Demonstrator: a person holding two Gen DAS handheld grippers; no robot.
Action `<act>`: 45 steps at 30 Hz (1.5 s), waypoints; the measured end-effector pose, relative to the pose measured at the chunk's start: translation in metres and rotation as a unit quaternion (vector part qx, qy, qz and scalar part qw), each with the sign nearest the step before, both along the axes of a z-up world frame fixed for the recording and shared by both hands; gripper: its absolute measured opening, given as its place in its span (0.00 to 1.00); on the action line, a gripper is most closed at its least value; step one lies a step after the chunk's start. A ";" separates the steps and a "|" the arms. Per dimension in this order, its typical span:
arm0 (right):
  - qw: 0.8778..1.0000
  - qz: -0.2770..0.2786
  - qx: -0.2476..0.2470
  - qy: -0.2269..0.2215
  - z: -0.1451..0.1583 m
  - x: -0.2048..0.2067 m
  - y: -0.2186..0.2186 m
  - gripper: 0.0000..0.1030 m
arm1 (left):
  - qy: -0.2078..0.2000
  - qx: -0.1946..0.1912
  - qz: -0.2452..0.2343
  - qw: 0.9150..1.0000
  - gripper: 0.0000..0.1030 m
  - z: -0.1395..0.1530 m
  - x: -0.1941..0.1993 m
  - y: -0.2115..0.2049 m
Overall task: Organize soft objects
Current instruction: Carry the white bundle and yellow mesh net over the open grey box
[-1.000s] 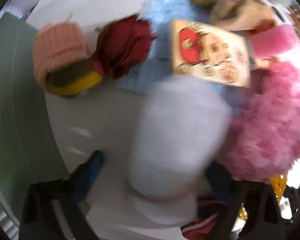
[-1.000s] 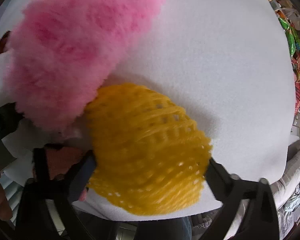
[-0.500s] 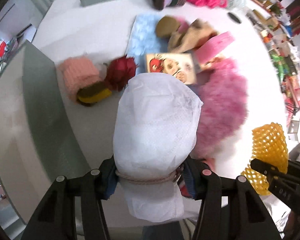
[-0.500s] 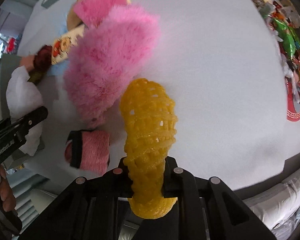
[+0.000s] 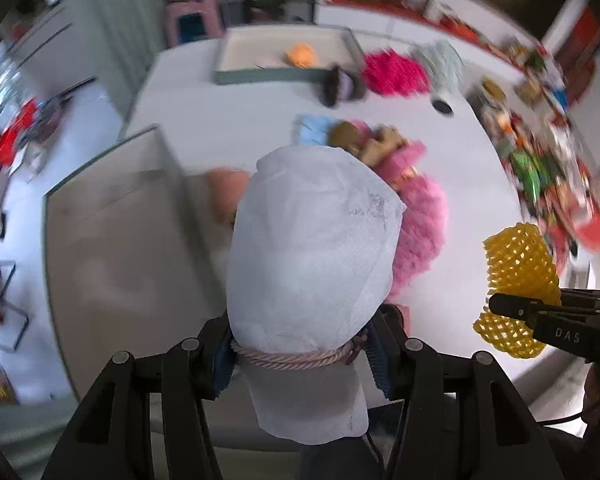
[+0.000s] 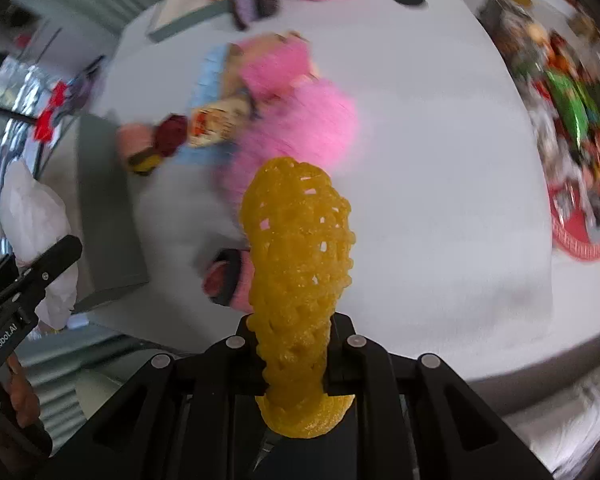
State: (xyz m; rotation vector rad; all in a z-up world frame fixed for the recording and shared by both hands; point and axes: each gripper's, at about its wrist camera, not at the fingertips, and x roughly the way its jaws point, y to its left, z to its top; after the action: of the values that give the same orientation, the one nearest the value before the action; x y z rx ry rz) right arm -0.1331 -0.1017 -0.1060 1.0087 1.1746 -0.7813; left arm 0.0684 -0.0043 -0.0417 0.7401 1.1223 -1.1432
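My left gripper (image 5: 300,354) is shut on a white fabric pouch (image 5: 312,248) tied with a pink cord, held high above the white table (image 5: 236,120). The pouch also shows at the left of the right wrist view (image 6: 32,216). My right gripper (image 6: 296,354) is shut on a yellow foam net sleeve (image 6: 298,248), also lifted; the sleeve shows at the right of the left wrist view (image 5: 518,280). A pile of soft things lies below: a fluffy pink piece (image 6: 312,128), a light blue cloth (image 5: 314,128), a dark red ball (image 6: 172,132) and a pink-yellow roll (image 6: 136,148).
A grey tray (image 5: 100,248) lies at the table's left under my left gripper. A second grey tray (image 5: 260,74) with an orange item (image 5: 302,54) stands at the far edge, beside a magenta fluffy piece (image 5: 394,72). A striped pink roll (image 6: 224,276) lies near the front. Colourful clutter (image 6: 572,112) lines the right.
Both grippers have risen and tilted up, so the table looks smaller and farther. The white pouch and the yellow net sleeve stayed gripped and rose with them.
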 end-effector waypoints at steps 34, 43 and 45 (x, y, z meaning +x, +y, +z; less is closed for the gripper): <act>0.981 0.180 -0.016 -0.073 0.051 0.204 0.052 0.19 | -0.023 -0.020 0.178 0.984 0.54 0.029 0.194 0.074; 0.981 0.190 -0.002 -0.038 0.027 0.291 0.064 0.19 | -0.001 0.019 0.164 0.986 0.54 -0.011 0.250 0.037; 0.981 0.192 0.003 -0.027 0.018 0.303 0.067 0.19 | 0.003 0.026 0.154 0.988 0.54 -0.020 0.255 0.030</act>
State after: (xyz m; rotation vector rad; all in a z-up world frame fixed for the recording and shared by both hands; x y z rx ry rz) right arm 0.1696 -0.0351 -0.0877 0.7688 1.2761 -0.4410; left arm 0.3232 0.0257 -0.0614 0.5788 1.2263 -0.8581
